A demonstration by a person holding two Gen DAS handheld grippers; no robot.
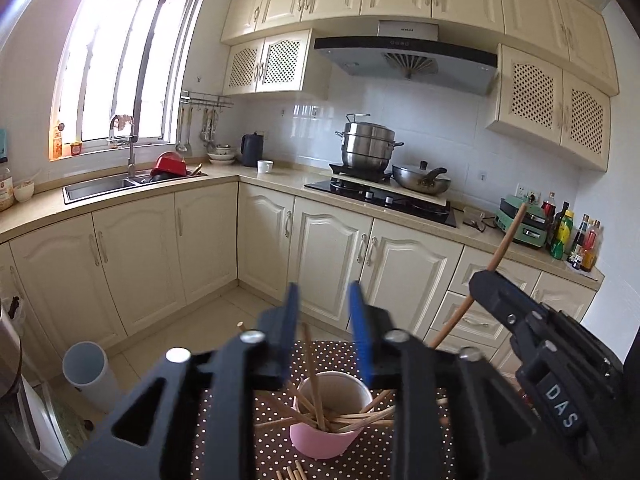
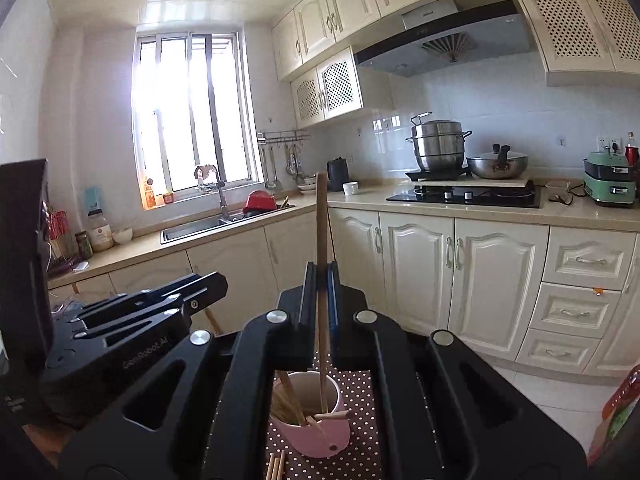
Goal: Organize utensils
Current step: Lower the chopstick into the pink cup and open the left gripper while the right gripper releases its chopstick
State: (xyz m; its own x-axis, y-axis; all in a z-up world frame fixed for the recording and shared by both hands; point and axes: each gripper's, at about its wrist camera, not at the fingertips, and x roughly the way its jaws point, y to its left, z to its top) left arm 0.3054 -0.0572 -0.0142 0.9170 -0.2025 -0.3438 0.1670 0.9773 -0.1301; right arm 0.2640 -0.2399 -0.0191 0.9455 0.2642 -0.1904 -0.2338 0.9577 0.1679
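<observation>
Right jaws clamped on upright chopstick [image 2: 321, 240] above pink cup [image 2: 316, 420].

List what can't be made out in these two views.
- Loose chopsticks on the dotted cloth: cut off by the bottom edge in both views.
- Pink cup: base hidden behind the right tool in the right view.
- Sink contents: too small, left view.

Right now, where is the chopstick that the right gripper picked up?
The chopstick stands upright, clamped in the right gripper, its lower end in the pink cup on the dotted cloth.
</observation>
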